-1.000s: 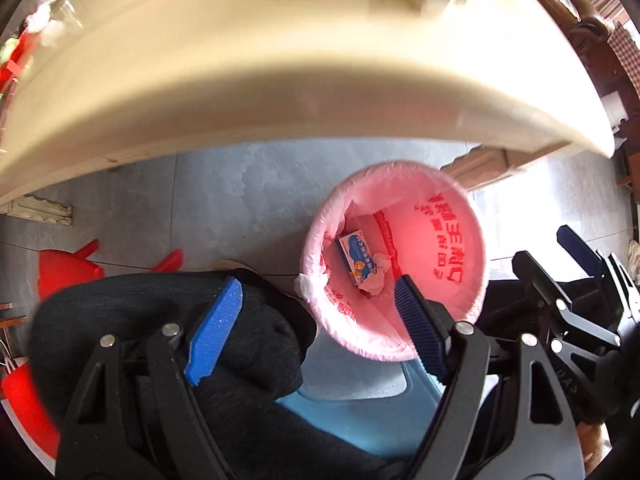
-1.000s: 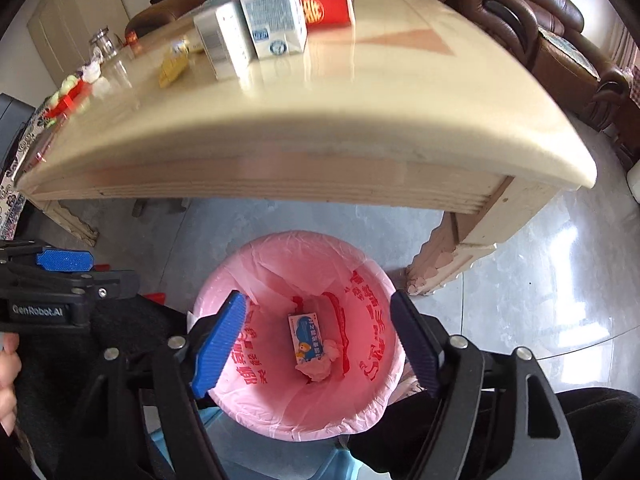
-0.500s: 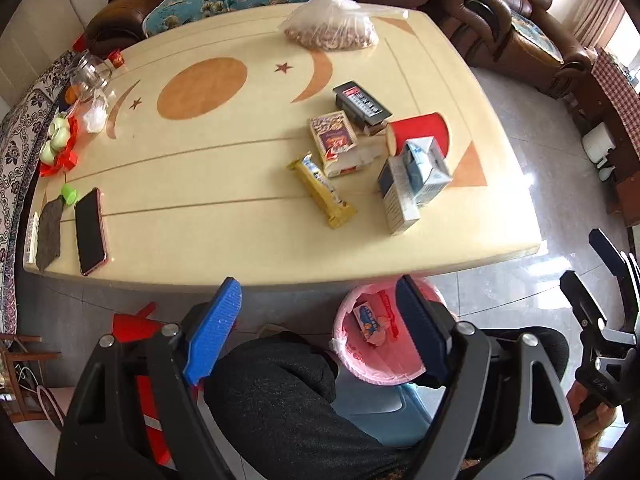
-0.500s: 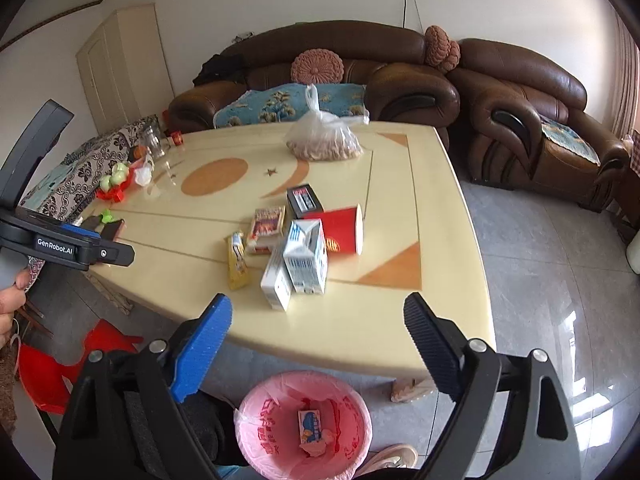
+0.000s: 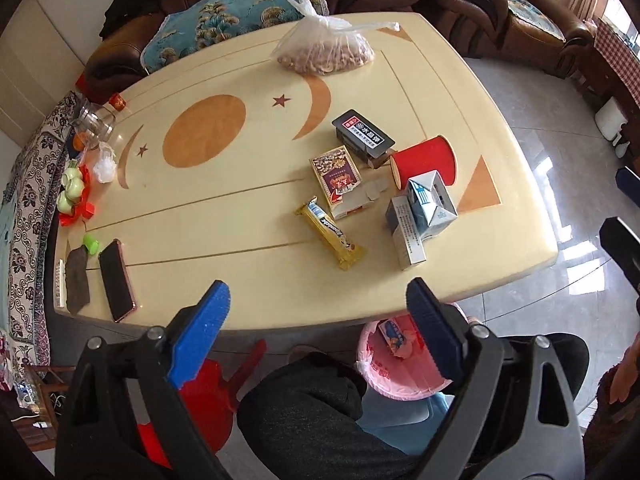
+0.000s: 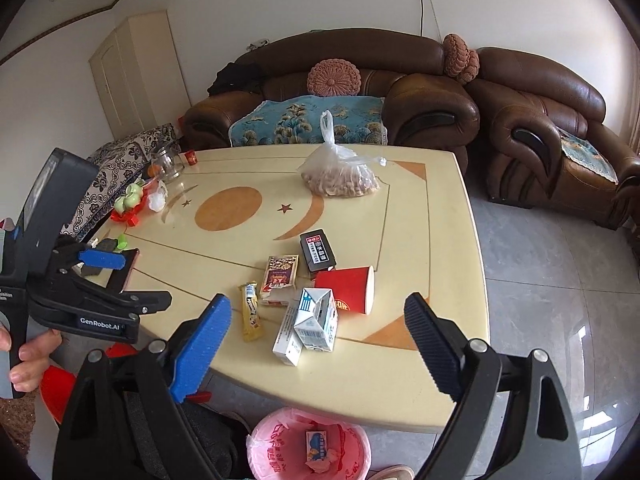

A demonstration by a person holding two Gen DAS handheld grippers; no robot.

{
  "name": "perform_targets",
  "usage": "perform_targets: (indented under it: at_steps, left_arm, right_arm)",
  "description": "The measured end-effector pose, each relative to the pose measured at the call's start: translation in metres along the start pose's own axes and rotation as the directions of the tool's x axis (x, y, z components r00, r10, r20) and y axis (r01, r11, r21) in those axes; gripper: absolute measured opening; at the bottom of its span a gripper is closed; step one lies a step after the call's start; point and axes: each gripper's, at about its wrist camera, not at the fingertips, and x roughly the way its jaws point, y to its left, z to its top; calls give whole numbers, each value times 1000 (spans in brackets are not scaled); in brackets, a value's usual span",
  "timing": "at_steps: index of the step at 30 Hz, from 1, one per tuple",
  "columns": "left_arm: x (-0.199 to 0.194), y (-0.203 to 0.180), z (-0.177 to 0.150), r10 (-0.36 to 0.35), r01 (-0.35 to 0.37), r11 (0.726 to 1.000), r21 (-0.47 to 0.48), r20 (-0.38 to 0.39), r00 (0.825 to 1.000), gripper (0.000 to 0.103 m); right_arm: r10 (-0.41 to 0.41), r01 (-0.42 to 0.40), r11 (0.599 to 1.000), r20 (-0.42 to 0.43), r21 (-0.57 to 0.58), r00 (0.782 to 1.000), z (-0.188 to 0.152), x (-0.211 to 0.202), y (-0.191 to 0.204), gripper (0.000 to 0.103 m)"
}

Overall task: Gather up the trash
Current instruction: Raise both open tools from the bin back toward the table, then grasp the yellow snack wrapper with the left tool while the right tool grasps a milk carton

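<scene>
both tongs were spread wide and empty: the left tongs (image 5: 318, 312) had just been opening, with nothing between the pads, and the right tongs (image 6: 318, 328) had also opened within that moment and gripped nothing. the pink trash bin (image 6: 306, 446) stood on the floor under the near edge of the desk (image 5: 240, 208), and it already contained a small carton and some crumpled paper.

the rest of the trash lay in one group on the near right part of the desk: a yellow snack wrapper (image 5: 331, 233), a red paper cup (image 5: 425, 161) lying on its side, a milk carton (image 5: 430, 204), a white box (image 5: 405, 232) touching it, a brown card box (image 5: 336, 174) and a black box (image 5: 362, 136).

from the left tongs, the wrapper was the nearest piece, straight ahead and a little to the right. its long axis ran diagonally, from far left to near right, so i think the tongs would need some roll to close across its narrow side. the milk carton and the white box lay directly ahead of the right tongs, so that hand seemed better placed for them
</scene>
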Motion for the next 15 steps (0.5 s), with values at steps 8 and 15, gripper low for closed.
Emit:
perform_targets:
  at_steps: [8, 15]
  left_arm:
    - [45, 7, 19, -32, 27, 997, -70, -76, 997, 87]
    - [83, 9, 28, -73, 54, 990, -127, -149, 986, 87]
  right_arm:
    - [25, -23, 999, -56, 32, 998, 6, 36, -15, 86]
    - [57, -53, 998, -96, 41, 994, 10, 68, -17, 86]
